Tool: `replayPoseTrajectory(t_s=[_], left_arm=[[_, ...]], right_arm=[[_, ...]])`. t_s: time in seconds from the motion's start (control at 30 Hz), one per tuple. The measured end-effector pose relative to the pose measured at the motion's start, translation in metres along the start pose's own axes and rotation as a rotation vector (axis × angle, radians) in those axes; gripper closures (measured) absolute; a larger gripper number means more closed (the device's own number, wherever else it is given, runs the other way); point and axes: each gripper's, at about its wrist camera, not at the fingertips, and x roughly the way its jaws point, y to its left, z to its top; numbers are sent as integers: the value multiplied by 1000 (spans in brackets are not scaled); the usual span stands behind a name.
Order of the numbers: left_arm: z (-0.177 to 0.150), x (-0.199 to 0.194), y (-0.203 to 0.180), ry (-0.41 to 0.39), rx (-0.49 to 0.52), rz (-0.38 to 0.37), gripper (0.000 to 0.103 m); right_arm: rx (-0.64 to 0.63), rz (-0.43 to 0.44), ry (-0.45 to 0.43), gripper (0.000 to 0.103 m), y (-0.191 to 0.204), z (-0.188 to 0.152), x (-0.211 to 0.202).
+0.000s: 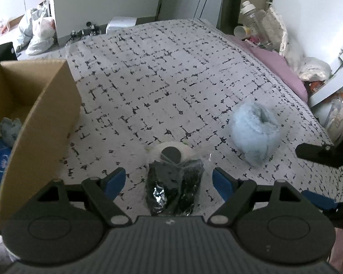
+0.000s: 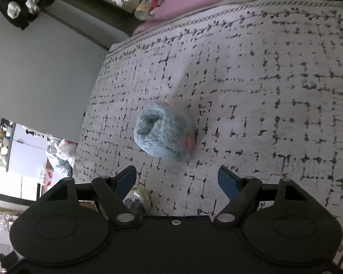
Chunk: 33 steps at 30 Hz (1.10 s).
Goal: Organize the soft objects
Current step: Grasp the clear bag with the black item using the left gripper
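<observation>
A dark soft item in a clear plastic wrap (image 1: 175, 185) lies on the patterned bedspread (image 1: 162, 73), a white and grey round piece at its far end. My left gripper (image 1: 169, 179) is open, its blue pads either side of the wrapped item. A fluffy light-blue soft object (image 1: 255, 132) lies to the right; in the right wrist view the fluffy object (image 2: 165, 132) sits just ahead of my open, empty right gripper (image 2: 177, 175). The wrapped item (image 2: 137, 199) shows near the right gripper's left finger.
An open cardboard box (image 1: 41, 118) stands at the left on the bed, with soft blue and grey items inside. A pink pillow (image 1: 279, 68) and bottles and clutter (image 1: 253, 22) lie at the far right edge. Plastic bags (image 1: 38, 32) sit on the floor.
</observation>
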Motion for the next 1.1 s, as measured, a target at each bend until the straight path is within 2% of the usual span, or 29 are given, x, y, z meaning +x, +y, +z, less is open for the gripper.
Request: replayPoseTrajectory(t_s=[0.13, 0.27, 0.33, 0.4, 0.43, 0.7, 1.1], left_arm=[[-1, 13, 4, 7, -35, 3, 25], [-3, 26, 11, 14, -72, -38, 30], [-5, 31, 13, 33, -83, -54, 46], [-7, 33, 17, 53, -111, -105, 60], [-8, 32, 18, 61, -120, -114, 61], [-5, 17, 34, 71, -172, -128, 65], [17, -7, 65, 14, -222, -128, 65]], right_arm=[[2, -3, 66, 32, 1, -4, 19], [-16, -8, 73, 33, 4, -3, 25], [-5, -19, 80, 33, 1, -3, 28], [5, -31, 88, 33, -1, -3, 32], [5, -35, 90, 33, 0, -3, 34], [-97, 11, 136, 33, 29, -19, 58], [-179, 25, 118, 33, 62, -33, 74]])
